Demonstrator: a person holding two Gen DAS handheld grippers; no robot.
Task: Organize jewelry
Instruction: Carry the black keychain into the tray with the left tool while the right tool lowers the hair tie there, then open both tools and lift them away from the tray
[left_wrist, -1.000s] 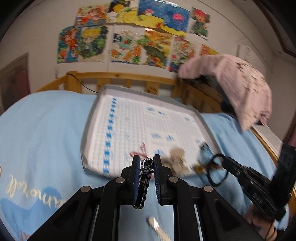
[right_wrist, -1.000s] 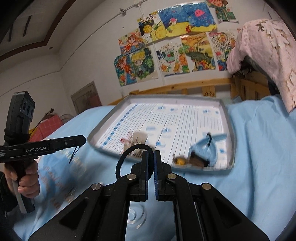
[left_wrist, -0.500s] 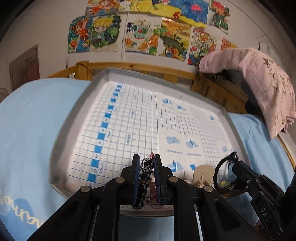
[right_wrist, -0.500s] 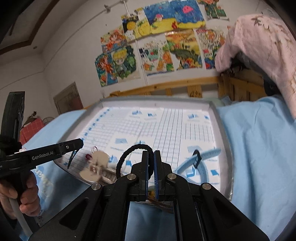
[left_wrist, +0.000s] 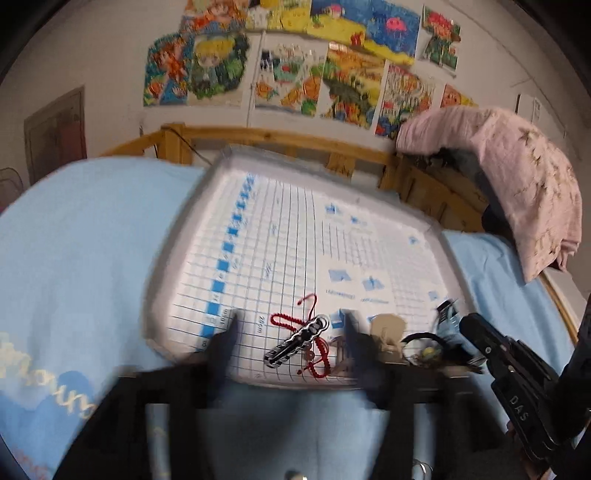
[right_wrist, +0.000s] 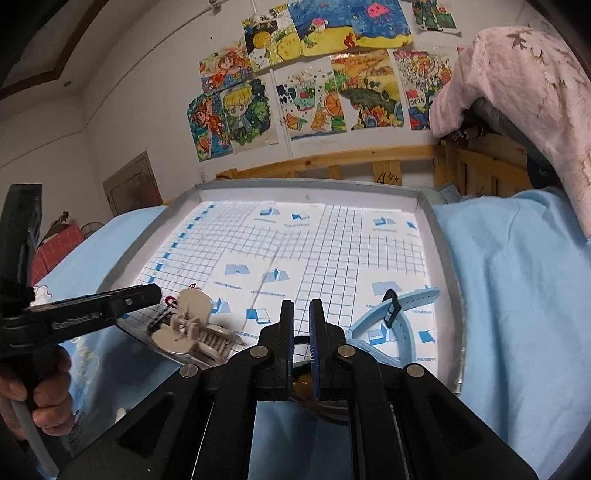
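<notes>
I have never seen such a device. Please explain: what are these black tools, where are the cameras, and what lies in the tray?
A person carries two two-finger grippers; a camera on each looks forward along it. The left view shows the left gripper, whose jaws have just been opening: a striped clip lies free between them on a red cord in the tray. The right gripper is shut on a black loop. A beige clip and a blue strap also lie there.
</notes>
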